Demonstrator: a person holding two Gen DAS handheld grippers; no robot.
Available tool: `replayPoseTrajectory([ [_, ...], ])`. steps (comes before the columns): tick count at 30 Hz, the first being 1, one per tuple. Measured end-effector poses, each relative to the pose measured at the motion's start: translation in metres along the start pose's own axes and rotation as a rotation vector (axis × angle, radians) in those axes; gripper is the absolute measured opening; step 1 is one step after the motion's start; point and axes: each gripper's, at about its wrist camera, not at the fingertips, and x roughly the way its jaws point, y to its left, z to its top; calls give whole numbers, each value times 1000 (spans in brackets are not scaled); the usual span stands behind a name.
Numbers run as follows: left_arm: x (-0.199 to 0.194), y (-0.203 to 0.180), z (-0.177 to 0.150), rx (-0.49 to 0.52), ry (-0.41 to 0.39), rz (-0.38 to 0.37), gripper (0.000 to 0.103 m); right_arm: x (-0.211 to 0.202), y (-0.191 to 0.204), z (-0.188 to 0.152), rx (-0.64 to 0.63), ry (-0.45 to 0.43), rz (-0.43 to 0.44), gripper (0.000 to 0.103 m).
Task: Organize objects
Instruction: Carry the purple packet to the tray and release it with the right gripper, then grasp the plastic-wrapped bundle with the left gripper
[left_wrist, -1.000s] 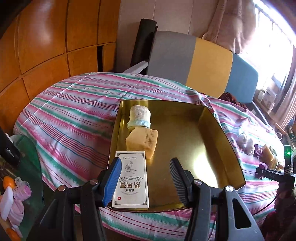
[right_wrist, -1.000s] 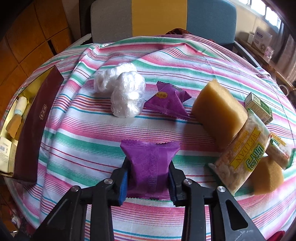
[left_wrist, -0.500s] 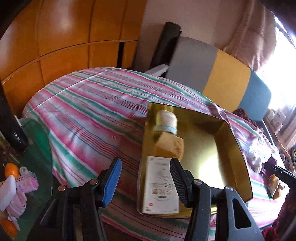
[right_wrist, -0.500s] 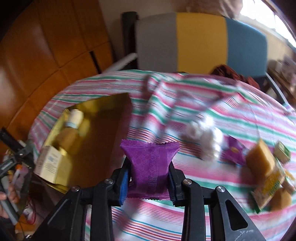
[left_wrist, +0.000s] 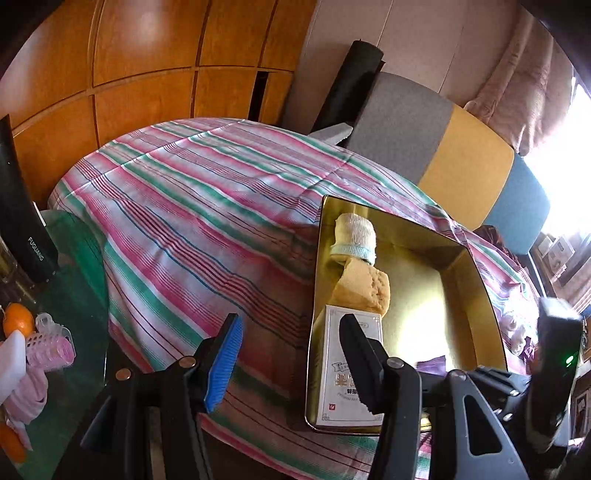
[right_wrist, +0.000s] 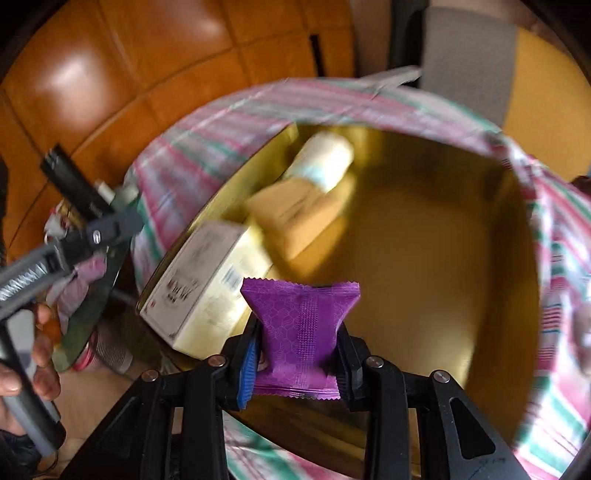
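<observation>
Striped surface (left_wrist: 192, 206) with gold tray (right_wrist: 443, 258): right tongs (right_wrist: 295, 354), clenched on purple packet (right_wrist: 299, 314), should release low over bare floor; left tongs (left_wrist: 291, 354) released.

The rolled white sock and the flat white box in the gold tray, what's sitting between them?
A yellow sponge block lies between them, clearest in the left wrist view.

Left claw (left_wrist: 290, 354) gapes empty; right claw (right_wrist: 297, 354) clamps a purple packet (right_wrist: 300, 325).
</observation>
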Motion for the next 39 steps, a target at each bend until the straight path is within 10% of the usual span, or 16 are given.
replayPoseTrajectory([
  [10, 4, -7, -2, 24, 9, 3, 56, 6, 3, -13, 44, 3, 90, 47],
  [21, -3, -39, 1, 96, 6, -53, 55, -61, -34, -22, 154, -180, 87, 72],
  [39, -13, -214, -14, 460, 56, -322, 55, -215, -242, -130, 527, -320, -329, 84],
])
